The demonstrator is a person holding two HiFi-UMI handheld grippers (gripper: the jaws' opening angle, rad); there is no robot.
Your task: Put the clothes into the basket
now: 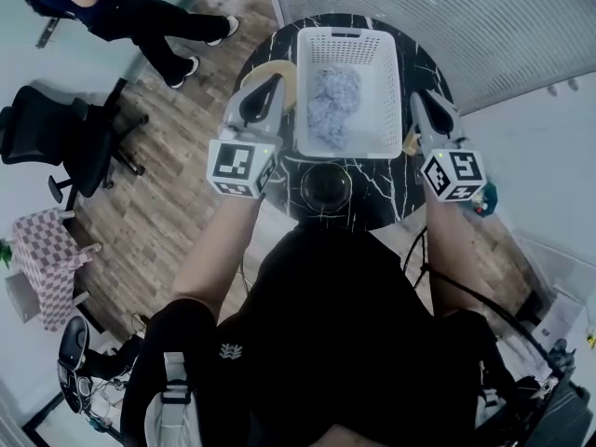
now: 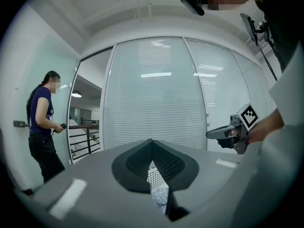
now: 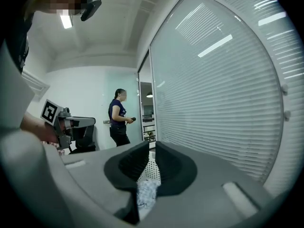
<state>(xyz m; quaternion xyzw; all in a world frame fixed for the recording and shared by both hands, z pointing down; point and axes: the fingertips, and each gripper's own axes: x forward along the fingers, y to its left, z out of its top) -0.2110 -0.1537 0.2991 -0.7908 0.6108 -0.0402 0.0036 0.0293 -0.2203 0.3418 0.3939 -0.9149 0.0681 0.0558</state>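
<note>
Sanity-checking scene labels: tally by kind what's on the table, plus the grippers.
white basket: 1
cloth heap inside: 1
glass dish: 1
tan object, partly hidden: 1
grippers (left gripper, right gripper): 2
Total: 6

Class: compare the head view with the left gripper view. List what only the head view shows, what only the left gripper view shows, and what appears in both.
Only the head view: the black marbled table, the wooden floor, an office chair and a checked cloth.
Only the left gripper view: the ceiling and a dark railing.
Both: the white basket with clothes inside, the right gripper, the window blinds and a standing person.
</note>
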